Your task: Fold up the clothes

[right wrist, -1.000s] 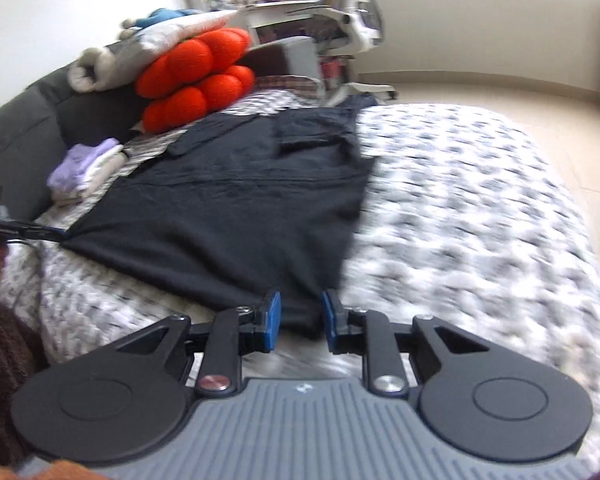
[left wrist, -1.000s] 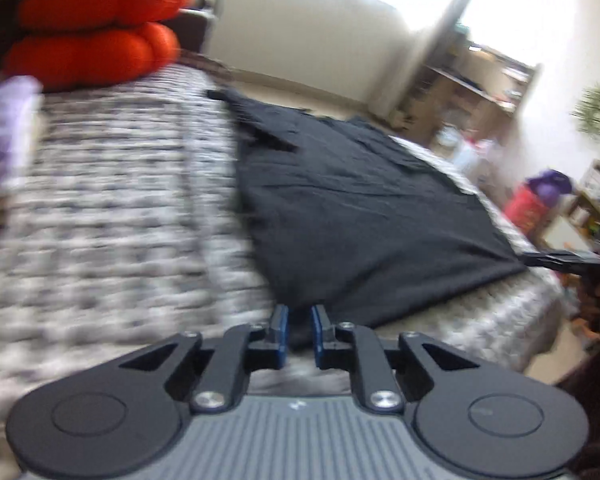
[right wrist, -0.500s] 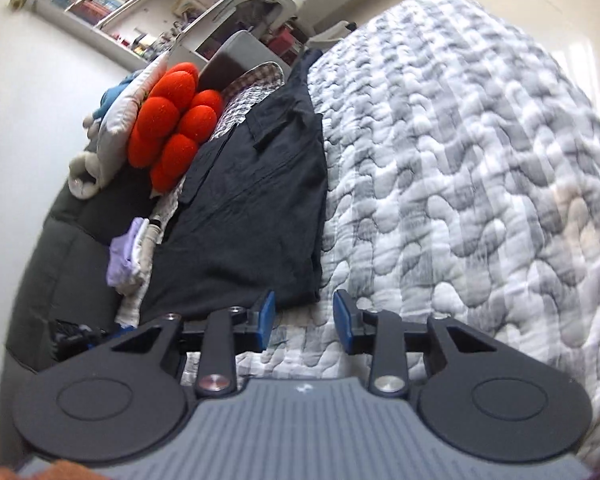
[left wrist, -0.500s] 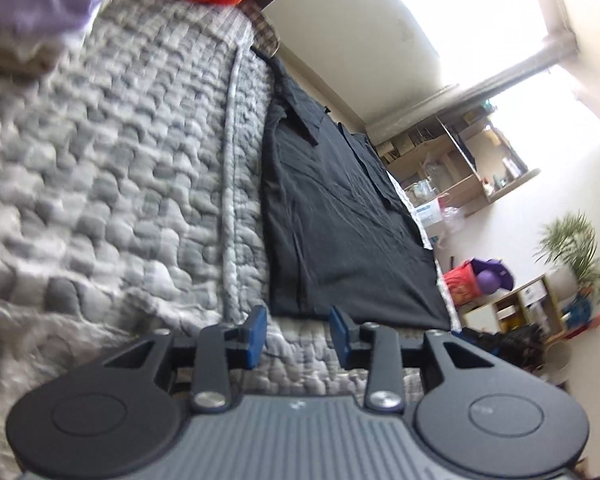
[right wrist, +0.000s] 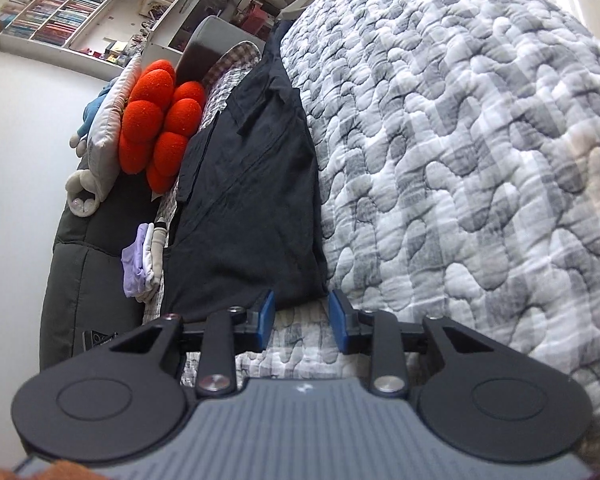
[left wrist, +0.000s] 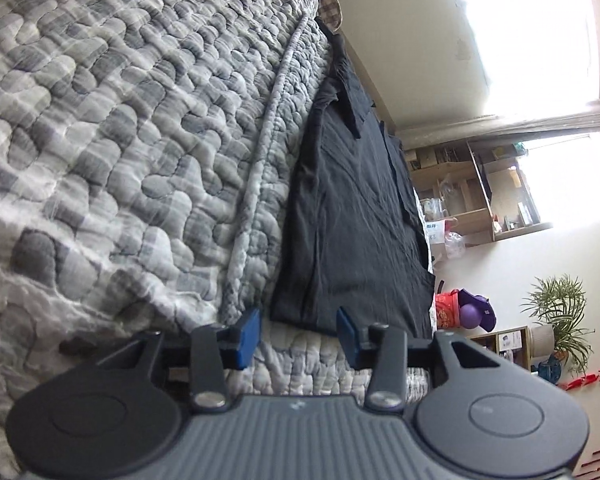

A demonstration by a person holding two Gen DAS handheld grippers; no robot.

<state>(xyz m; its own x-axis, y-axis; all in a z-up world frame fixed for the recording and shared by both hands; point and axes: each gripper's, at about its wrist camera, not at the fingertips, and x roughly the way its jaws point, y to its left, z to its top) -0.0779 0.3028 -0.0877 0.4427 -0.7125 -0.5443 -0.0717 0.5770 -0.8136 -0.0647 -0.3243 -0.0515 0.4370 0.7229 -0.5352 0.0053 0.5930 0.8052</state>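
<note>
Left wrist view: released left gripper point(left wrist: 298, 334) beside the black shirt's point(left wrist: 352, 216) near hem on the quilted bed point(left wrist: 100, 140); right gripper point(right wrist: 300, 320) likewise released. Best pinch both hem corners evenly before folding

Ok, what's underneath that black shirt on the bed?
The black shirt lies flat on the grey quilt, which shows around its edges. Whatever else lies beneath the shirt is covered. Both grippers, left and right, are open at its hem.
</note>
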